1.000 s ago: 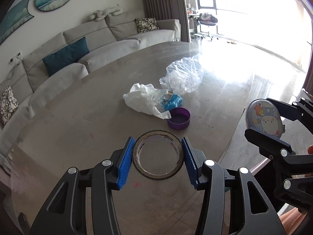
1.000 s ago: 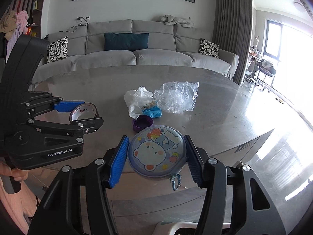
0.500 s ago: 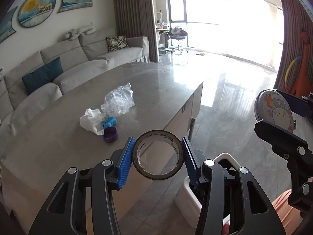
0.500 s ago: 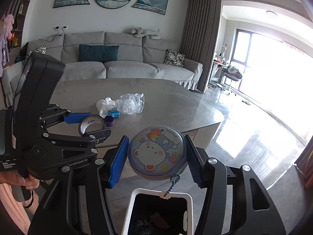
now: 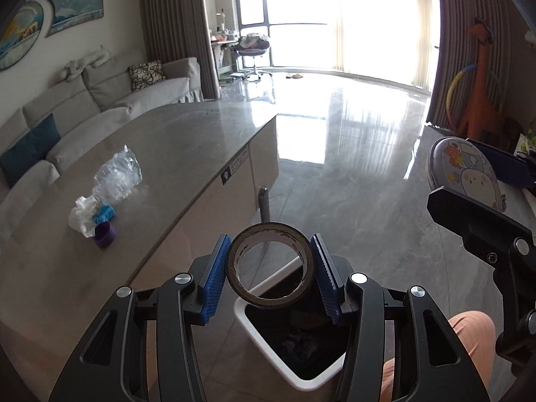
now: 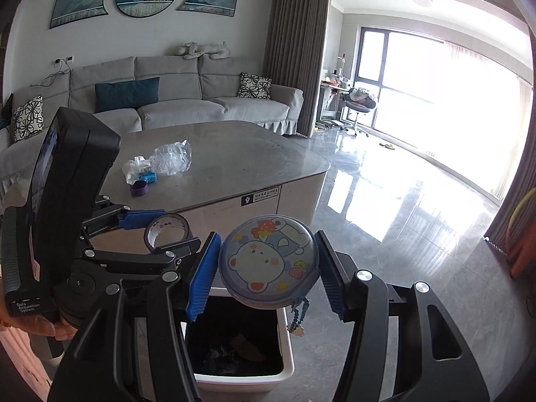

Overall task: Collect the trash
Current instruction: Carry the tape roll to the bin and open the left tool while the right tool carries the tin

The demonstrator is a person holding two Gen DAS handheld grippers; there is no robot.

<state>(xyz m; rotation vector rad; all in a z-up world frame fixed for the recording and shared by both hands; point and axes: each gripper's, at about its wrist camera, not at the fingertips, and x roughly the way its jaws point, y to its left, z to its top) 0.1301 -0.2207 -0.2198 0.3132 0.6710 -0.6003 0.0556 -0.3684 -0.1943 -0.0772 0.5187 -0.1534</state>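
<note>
My left gripper (image 5: pixel 270 276) is shut on a dark tape roll (image 5: pixel 248 291) and holds it above the open white trash bin (image 5: pixel 268 348). My right gripper (image 6: pixel 266 271) is shut on a round cartoon pouch (image 6: pixel 268 261) with a dangling charm, above the same bin (image 6: pixel 241 377). The pouch also shows at the right of the left wrist view (image 5: pixel 464 174). The tape roll shows left of the pouch in the right wrist view (image 6: pixel 167 229). On the table lie a clear plastic bag (image 6: pixel 172 159), a white wrapper (image 6: pixel 134 167), a blue scrap (image 6: pixel 149 177) and a purple cap (image 6: pixel 139 188).
The grey table (image 6: pixel 234 164) stands behind and left of the bin. A grey sofa (image 6: pixel 184 100) is behind it. Glossy floor (image 5: pixel 351 167) runs to bright windows. An orange giraffe toy (image 5: pixel 479 93) stands at the right.
Both grippers have swung away from the table with their loads and now sit over the bin, which has come fully into view below them.
</note>
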